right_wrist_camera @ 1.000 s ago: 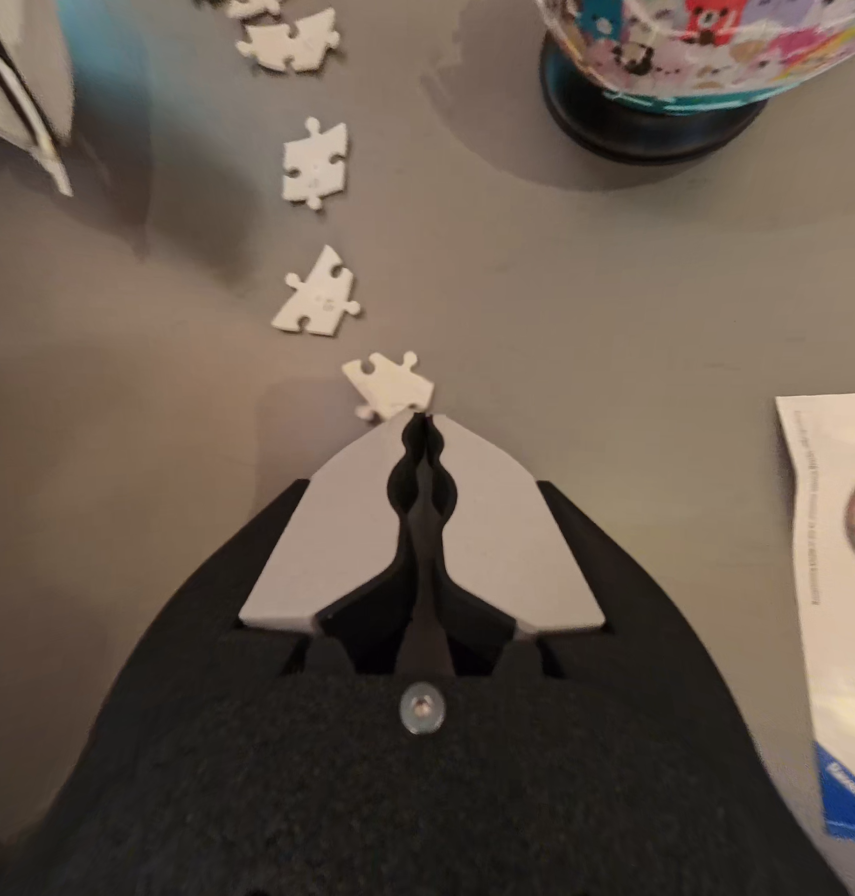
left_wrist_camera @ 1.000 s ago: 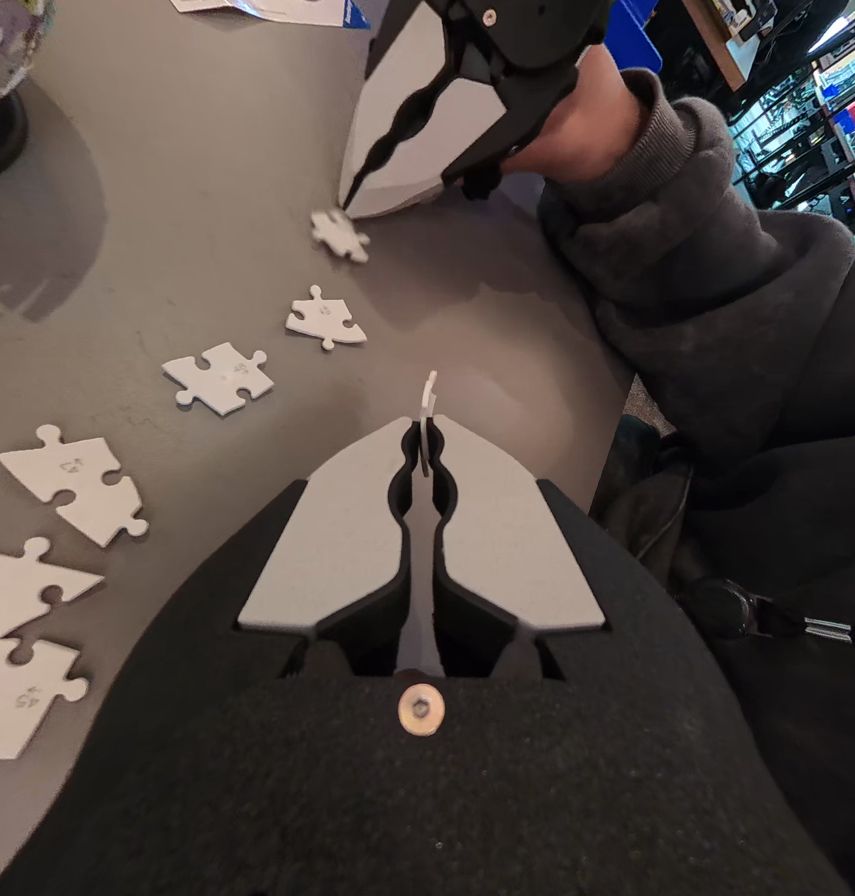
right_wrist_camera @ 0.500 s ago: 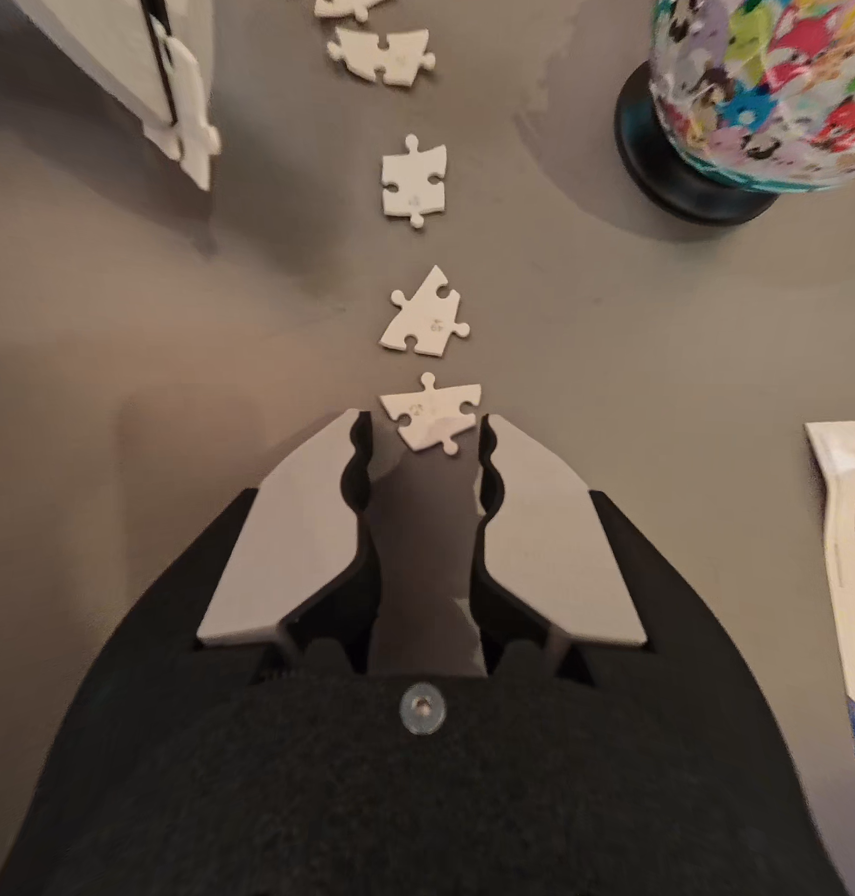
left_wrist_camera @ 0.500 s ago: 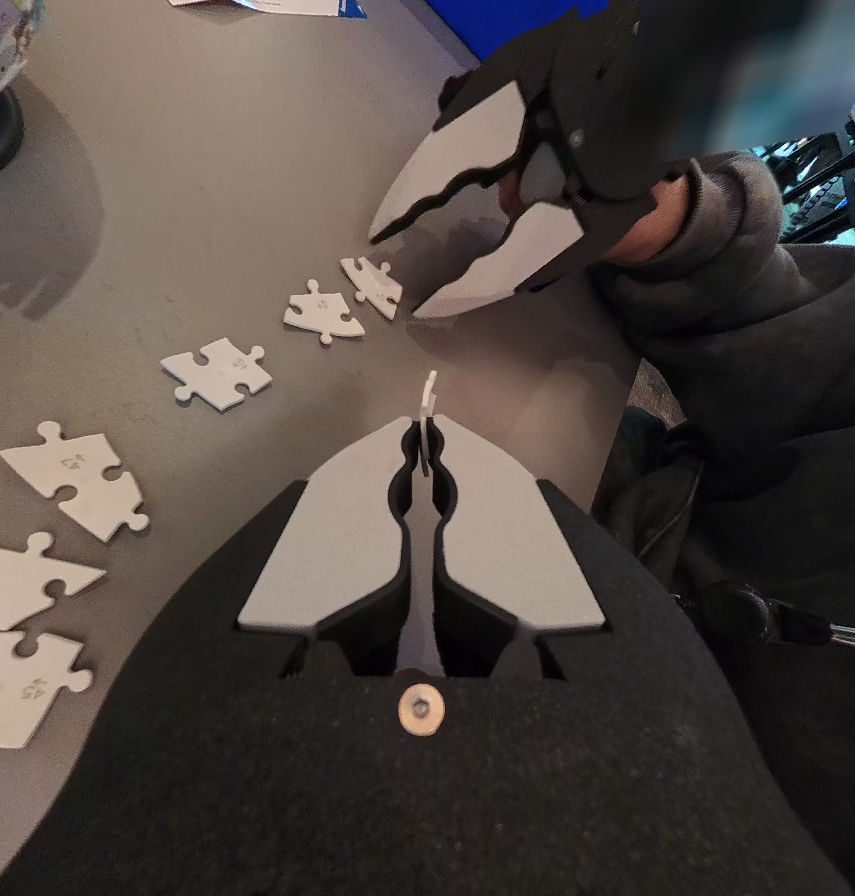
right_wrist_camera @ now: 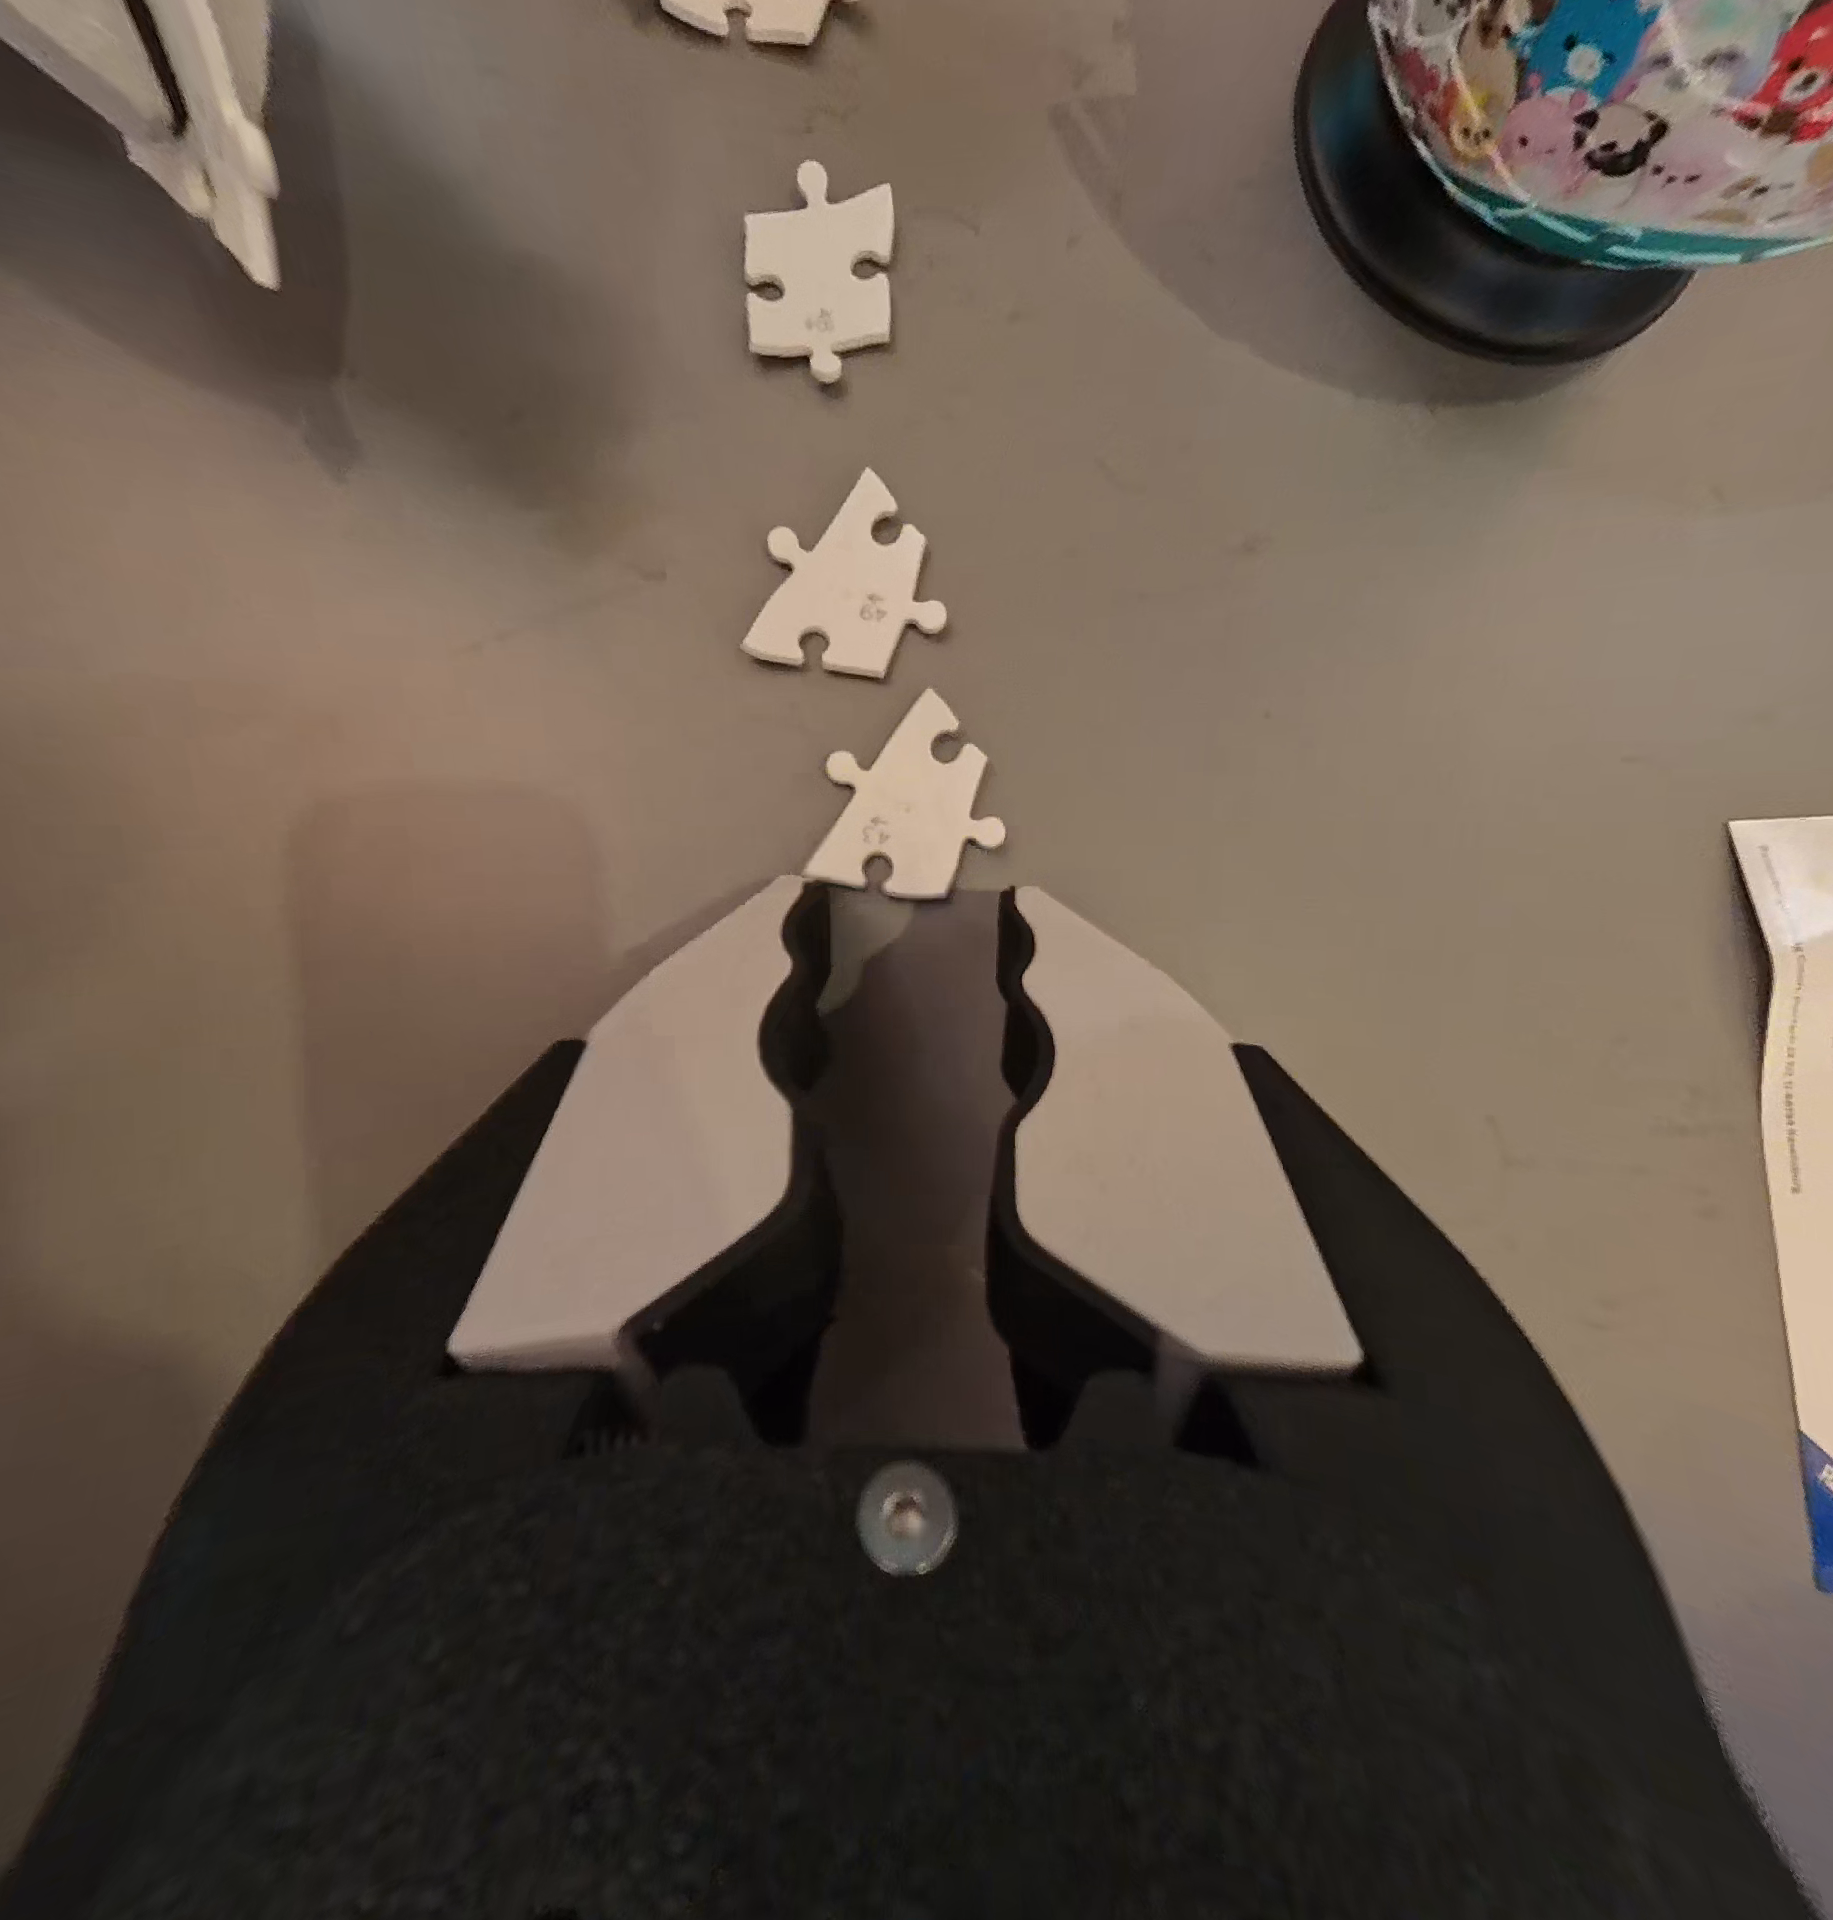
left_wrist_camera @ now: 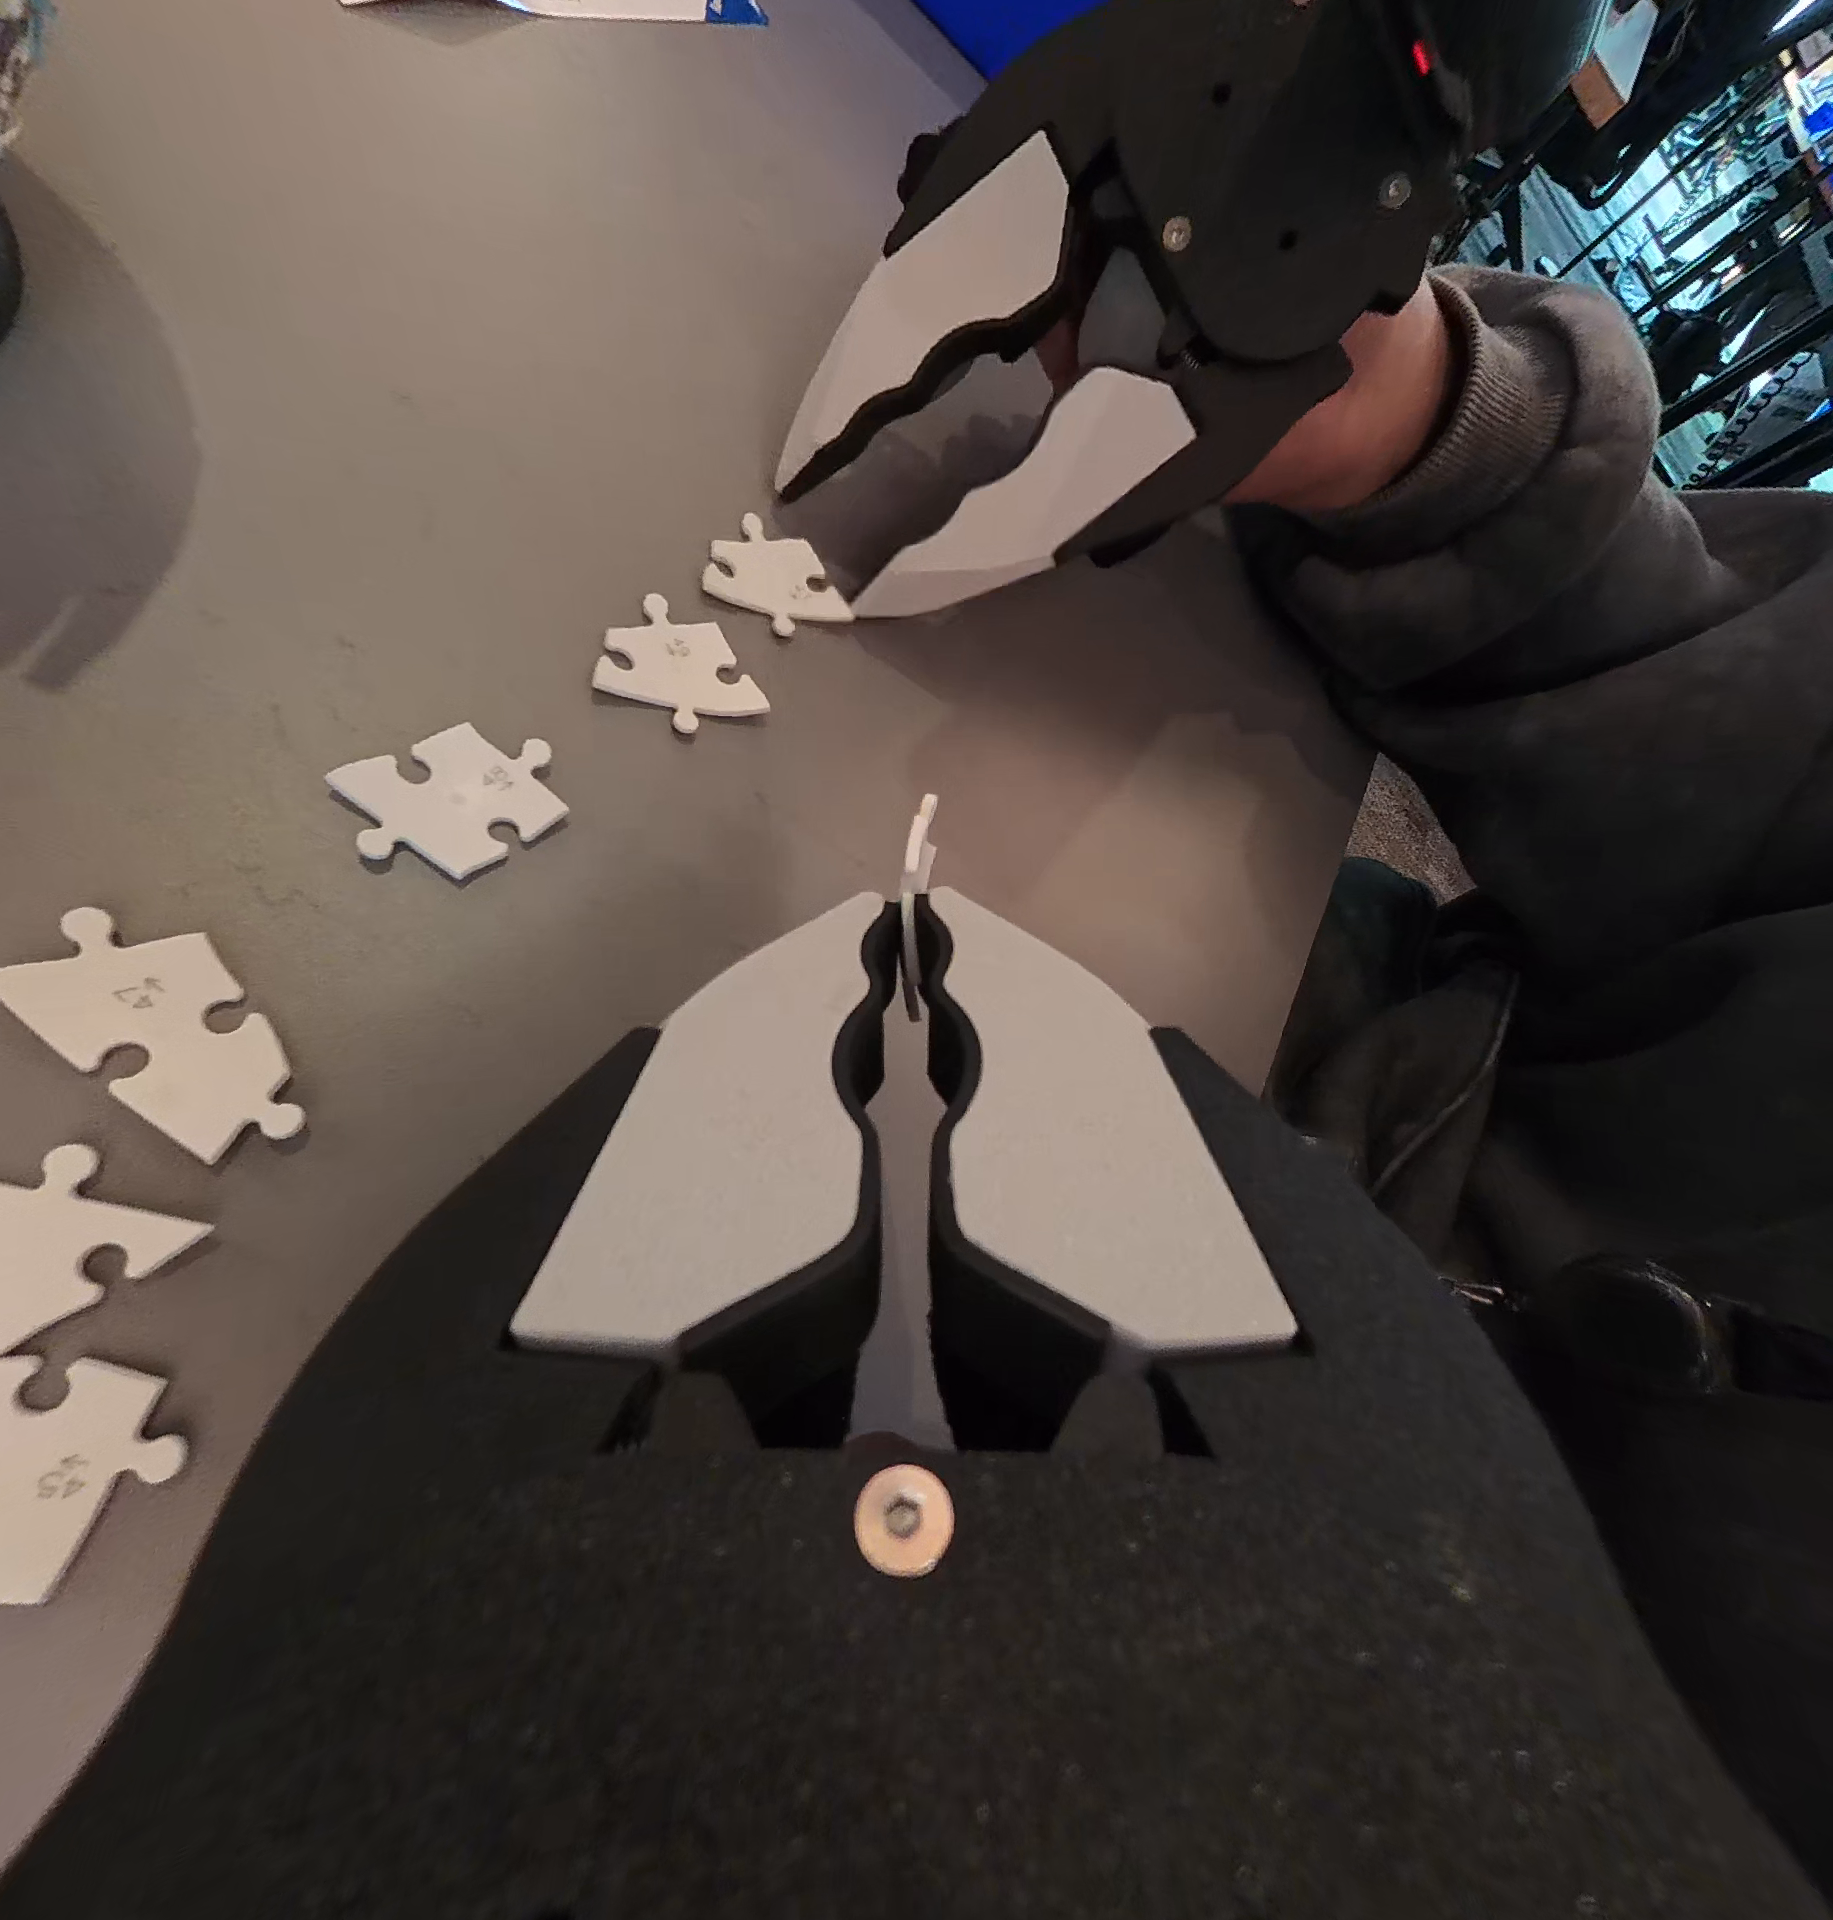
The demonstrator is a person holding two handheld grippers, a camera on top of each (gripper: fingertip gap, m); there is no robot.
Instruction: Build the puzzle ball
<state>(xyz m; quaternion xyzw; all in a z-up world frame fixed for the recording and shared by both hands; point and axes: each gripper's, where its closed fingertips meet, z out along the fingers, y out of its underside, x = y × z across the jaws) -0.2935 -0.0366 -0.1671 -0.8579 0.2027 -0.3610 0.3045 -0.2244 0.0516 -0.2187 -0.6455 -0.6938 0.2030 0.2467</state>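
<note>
Puzzle ball (right_wrist_camera: 1618, 135): far right on its dark stand.
Worktop (right_wrist_camera: 1307, 644): grey, scuffed — white pieces in a row.
Left gripper (left_wrist_camera: 907, 904): jaws clamp an upright piece (left_wrist_camera: 920, 842).
Right gripper (right_wrist_camera: 907, 899): jaws apart, nearest piece (right_wrist_camera: 907, 810) at their tips.
Room: cluttered shelving (left_wrist_camera: 1743, 208) beyond.

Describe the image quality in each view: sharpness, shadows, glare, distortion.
Left wrist view: mostly sharp, wide-angle bending at the edges, a pale sheen on the table near its edge, a soft shadow at far left. Right wrist view: slightly softer, the right gripper a bit blurred at its tips, the puzzle ball casting a diffuse shadow.
</note>
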